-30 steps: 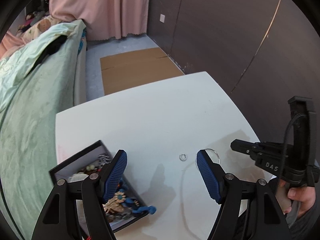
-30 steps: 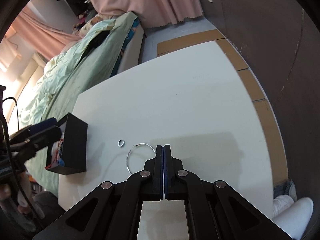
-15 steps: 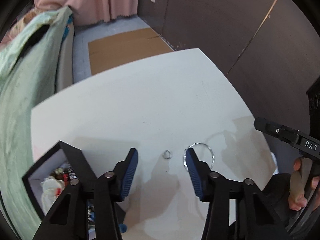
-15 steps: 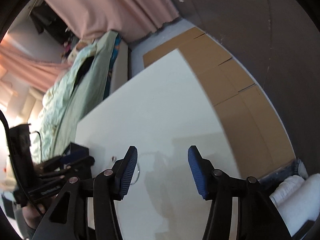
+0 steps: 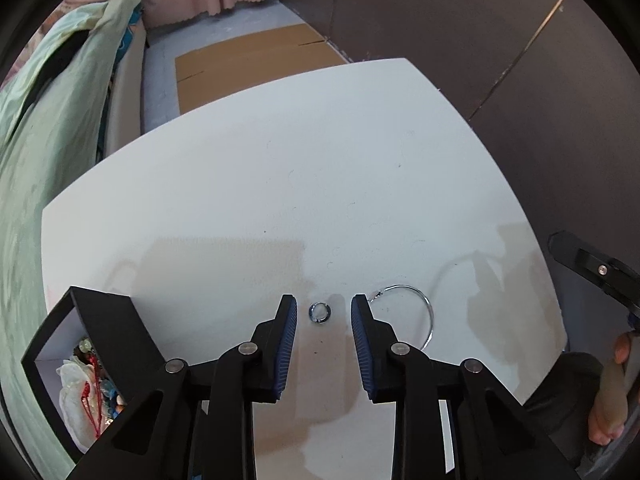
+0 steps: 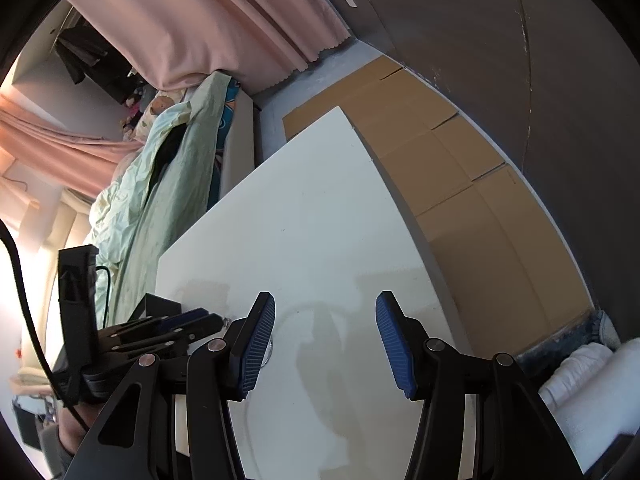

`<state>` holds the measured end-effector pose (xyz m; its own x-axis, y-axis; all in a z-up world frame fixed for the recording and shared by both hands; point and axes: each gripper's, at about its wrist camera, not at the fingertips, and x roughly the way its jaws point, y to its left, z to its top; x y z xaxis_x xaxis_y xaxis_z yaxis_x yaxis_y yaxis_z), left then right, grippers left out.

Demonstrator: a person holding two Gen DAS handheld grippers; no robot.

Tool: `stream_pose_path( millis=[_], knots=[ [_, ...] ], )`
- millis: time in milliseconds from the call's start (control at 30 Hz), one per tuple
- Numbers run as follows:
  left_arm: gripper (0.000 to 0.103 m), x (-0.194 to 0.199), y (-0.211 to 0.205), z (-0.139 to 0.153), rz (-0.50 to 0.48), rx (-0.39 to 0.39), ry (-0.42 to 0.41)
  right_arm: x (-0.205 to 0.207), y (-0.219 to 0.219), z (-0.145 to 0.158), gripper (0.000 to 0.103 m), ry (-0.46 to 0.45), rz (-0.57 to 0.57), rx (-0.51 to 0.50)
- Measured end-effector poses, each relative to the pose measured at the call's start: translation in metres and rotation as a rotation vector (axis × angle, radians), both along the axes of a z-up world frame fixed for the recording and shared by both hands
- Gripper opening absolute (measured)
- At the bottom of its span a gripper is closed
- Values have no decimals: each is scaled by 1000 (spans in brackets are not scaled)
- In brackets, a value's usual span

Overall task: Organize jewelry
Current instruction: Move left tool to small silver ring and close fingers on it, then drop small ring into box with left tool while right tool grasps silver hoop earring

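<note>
A small silver ring (image 5: 319, 313) lies on the white table (image 5: 280, 184), right between the open blue-padded fingers of my left gripper (image 5: 324, 312). A large thin silver hoop (image 5: 424, 308) lies just right of that gripper. A black jewelry box (image 5: 100, 344) holding beads and trinkets stands at the lower left. My right gripper (image 6: 325, 312) is open and empty above the table (image 6: 320, 208); the left gripper (image 6: 192, 320) shows at its left, and the box (image 6: 154, 304) sits behind it.
A bed with a green quilt (image 5: 48, 128) runs along the table's left side. Flattened cardboard (image 5: 256, 56) lies on the floor beyond the far edge. A dark wall (image 5: 500, 40) stands to the right. The right gripper's body (image 5: 592, 268) is at the table's right edge.
My left gripper moved right from the box and narrowed around the small ring. My right gripper opened, let go of the hoop and drew back to the right.
</note>
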<state>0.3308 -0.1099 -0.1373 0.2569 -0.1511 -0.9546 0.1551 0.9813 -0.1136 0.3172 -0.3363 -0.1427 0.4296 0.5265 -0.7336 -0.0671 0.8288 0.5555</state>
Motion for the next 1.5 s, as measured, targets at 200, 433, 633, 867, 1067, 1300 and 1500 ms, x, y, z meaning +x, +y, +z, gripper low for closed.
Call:
stream_pose_path(
  millis=[200,433,633,867,1067,1300,1500],
  knots=[
    [16,2,-1,-13,7,21,35,0,0,0,53,1,1,-3],
    [13,4,1,-12,15,4,21,0,5,-1,53,0,18,-18],
    [13,-4,14,11,25,-12,-29,1,28,-1,53,-19,110,-86],
    [13,-19,45,46,65,-28,-99,-10,68,4,55,-86,222,-247],
    [13,-37,69,71,89,-45,-147,-18,102,3,76,-117,308,-360],
    [13,-51,104,82,130,-50,-178,-24,131,-6,76,-135,387,-476],
    [13,-60,127,80,155,-40,-177,-24,147,-11,76,-150,429,-508]
  ],
)
